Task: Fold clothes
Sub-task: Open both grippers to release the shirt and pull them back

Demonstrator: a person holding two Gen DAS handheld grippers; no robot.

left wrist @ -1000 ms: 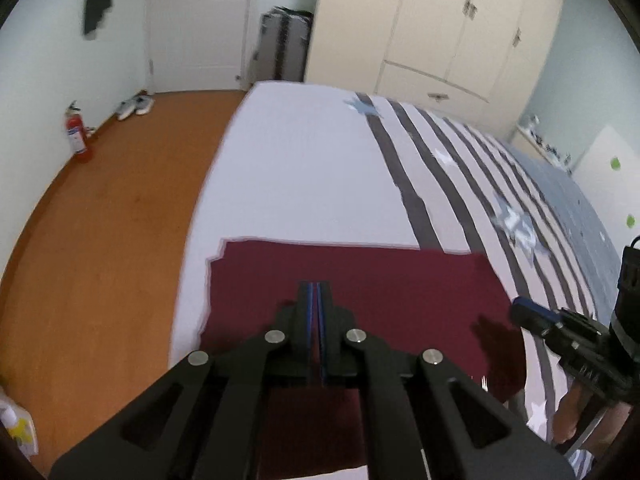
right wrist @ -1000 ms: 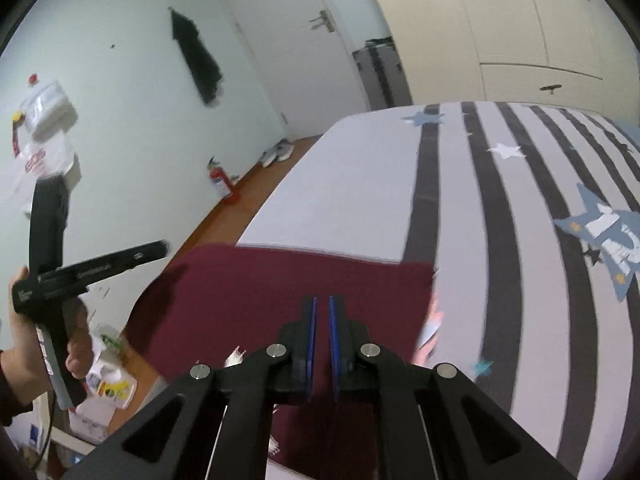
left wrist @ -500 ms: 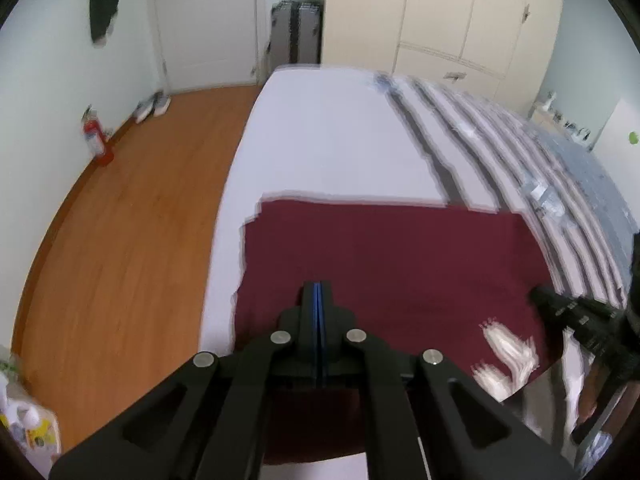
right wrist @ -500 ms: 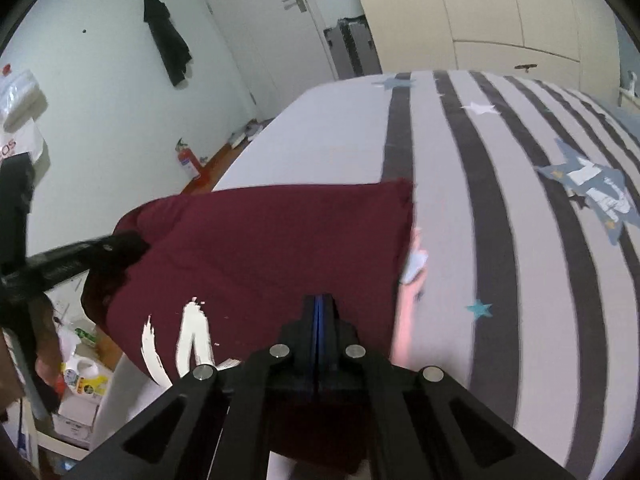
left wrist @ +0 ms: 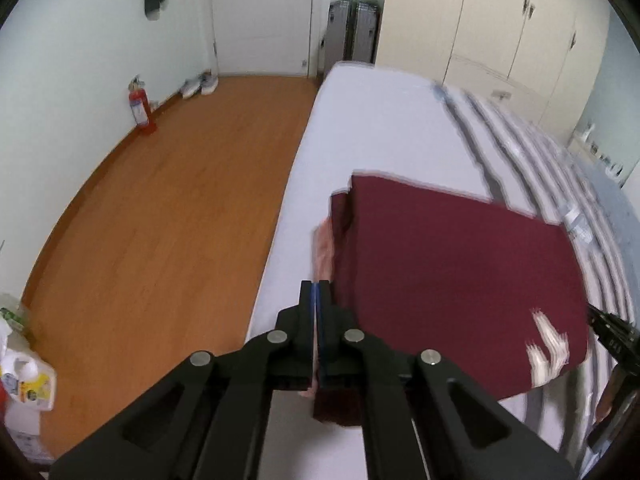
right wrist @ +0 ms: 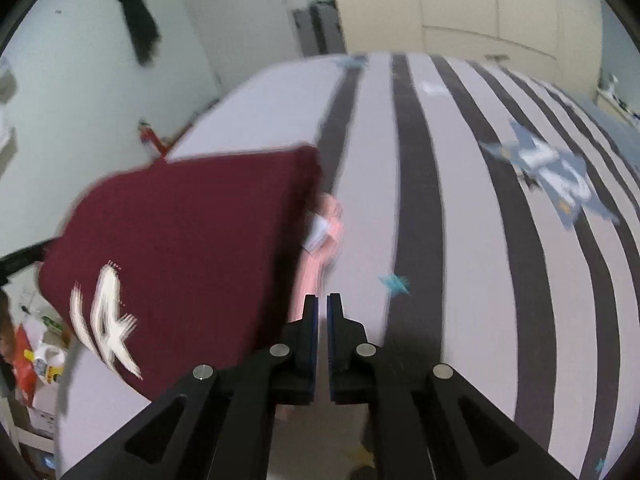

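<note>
Left tool [left wrist: 316, 292] clamped on maroon garment [left wrist: 452, 264] edge; right tool [right wrist: 322, 304] narrowly parted, empty. Soft, light, limp: best pinched at corners.

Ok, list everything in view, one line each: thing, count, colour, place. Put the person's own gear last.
garment: one, maroon with white print, on the bed's near end
pink cloth: one, pink, under the garment's edge
bed: one, white with dark stripes and stars, centre
fire extinguisher: one, red, by the left wall
shoes: a pair, white, near the door
suitcase: one, grey, beside the wardrobe
wardrobe: one, cream, far wall
left gripper: black, shut on cloth at the garment's edge
right gripper: black, slightly open, holding nothing visible
</note>
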